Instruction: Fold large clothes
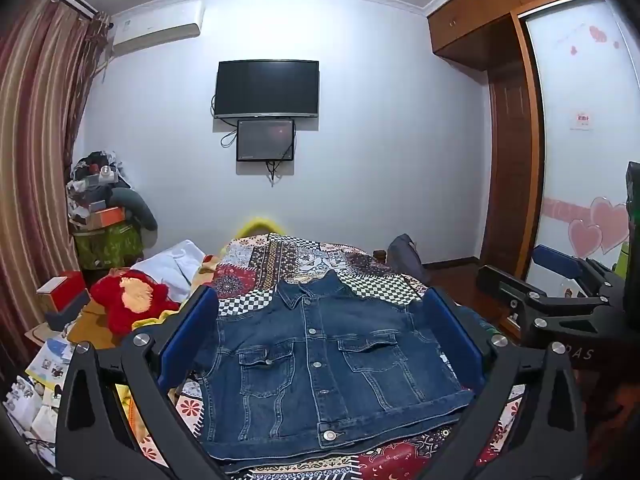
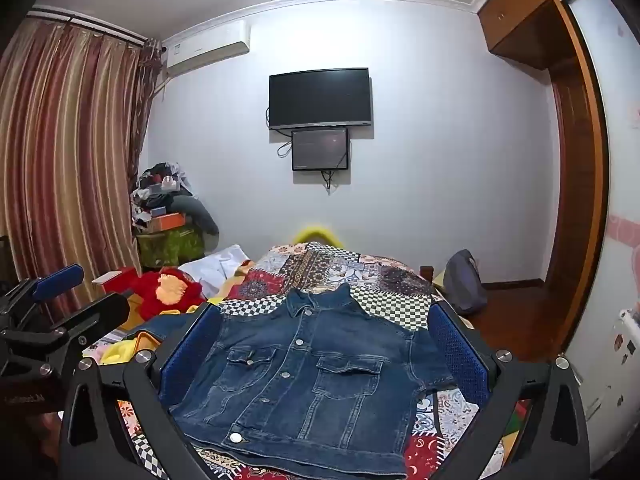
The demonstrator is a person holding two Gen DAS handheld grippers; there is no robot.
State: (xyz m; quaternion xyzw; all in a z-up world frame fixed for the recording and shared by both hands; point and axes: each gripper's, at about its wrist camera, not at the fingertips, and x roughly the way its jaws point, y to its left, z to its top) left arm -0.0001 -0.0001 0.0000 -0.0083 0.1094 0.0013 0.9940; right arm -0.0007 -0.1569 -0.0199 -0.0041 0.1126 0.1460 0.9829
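Note:
A dark blue denim jacket lies flat, front up and buttoned, on a patchwork bedspread, collar pointing away from me; its sleeves look tucked under. It also shows in the right wrist view. My left gripper is open, its blue pads wide apart above the jacket, holding nothing. My right gripper is open too, hovering above the jacket. The right gripper shows at the right edge of the left wrist view; the left gripper shows at the left edge of the right wrist view.
A red plush toy and a white cloth lie on the bed's left side. Papers and boxes crowd the left. A grey bag sits at the bed's right. A wardrobe stands right.

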